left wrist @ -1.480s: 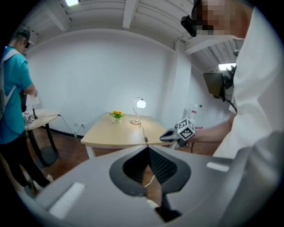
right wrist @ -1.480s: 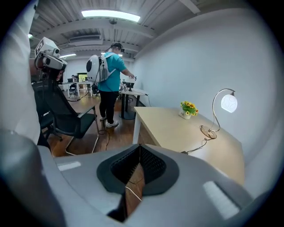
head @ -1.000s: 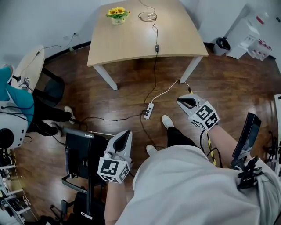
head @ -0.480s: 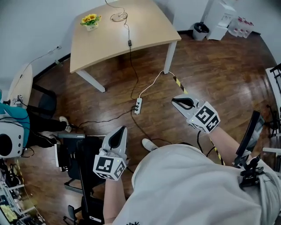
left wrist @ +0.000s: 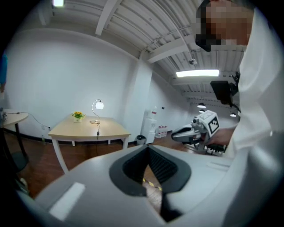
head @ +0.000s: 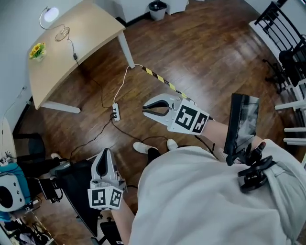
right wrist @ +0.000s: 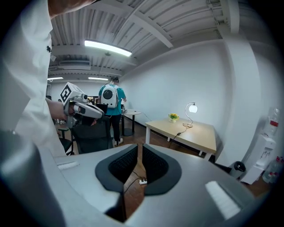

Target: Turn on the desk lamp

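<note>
Nearest, low at the left of the head view: left gripper [head: 102, 161], over a black chair [head: 71, 179]. Jaws closed tip to tip, nothing in them; only floor [head: 201, 57] and a strip of yellow-black tape [head: 160, 80] visible through the wedge behind the tips.

A little farther and to the right: right gripper [head: 147, 108], over bare wood floor. Jaws a narrow slit apart and empty, with a white power strip [head: 115, 112] showing through the slit. Both grippers aimed toward the table, well apart from it.

Farther left, on the floor: the power strip, with a dark cord [head: 98, 86] climbing from it over the near edge of the tabletop [head: 88, 26] and carrying a small inline switch [head: 75, 56] just past that edge. Close to the left edge of the tabletop, a flower pot [head: 37, 50] with yellow blooms.

Farthest, at the far left corner of the tabletop: desk lamp [head: 49, 14], well apart from both grippers. Stands upright, long axis vertical. Thin metal stem rising from a flat wire-ring foot [head: 62, 33], then hooking over at the top so that the round head hangs facing down. From above, head lies to the far left of the foot, toward the wall. Head glows bright white in all three views, a small lit ball against the pale wall. Cord joins the lamp at the foot.
</note>
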The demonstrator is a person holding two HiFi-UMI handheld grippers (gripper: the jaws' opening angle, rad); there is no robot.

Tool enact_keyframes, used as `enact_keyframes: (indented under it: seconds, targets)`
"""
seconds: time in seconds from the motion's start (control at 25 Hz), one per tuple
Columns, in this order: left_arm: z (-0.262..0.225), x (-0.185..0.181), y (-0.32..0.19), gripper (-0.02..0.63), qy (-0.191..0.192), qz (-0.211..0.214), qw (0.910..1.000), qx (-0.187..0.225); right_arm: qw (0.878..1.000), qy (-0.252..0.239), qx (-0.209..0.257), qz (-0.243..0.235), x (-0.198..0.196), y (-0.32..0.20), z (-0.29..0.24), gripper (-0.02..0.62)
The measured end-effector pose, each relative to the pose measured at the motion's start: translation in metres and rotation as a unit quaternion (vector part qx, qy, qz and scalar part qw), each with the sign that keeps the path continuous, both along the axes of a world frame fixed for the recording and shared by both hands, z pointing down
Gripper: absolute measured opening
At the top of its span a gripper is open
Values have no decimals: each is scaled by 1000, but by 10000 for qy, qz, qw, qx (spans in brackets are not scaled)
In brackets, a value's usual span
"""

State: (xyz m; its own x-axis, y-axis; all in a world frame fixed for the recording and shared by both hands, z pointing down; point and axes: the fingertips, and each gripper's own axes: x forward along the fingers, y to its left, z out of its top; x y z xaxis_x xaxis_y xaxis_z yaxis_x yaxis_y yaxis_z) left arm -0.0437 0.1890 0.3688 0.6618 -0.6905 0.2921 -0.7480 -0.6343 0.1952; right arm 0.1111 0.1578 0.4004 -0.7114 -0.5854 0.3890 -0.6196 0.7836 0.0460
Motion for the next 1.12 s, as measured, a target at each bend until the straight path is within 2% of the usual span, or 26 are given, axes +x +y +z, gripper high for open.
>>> enact_keyframes:
  seconds: [0.2, 0.52, 1.12]
  targets:
    - [1, 29, 34, 17, -85, 163, 9998, -103, 10000, -50, 14, -12, 20, 33, -9, 55]
    - [5, 52, 73, 17, -174, 259, 9994, -129, 9997, -105, 143, -156, 31, 70, -17, 72]
    - [6, 78, 82, 17, -232, 514, 9984, -98, 9993, -94, 329, -137, 50, 88, -30, 87]
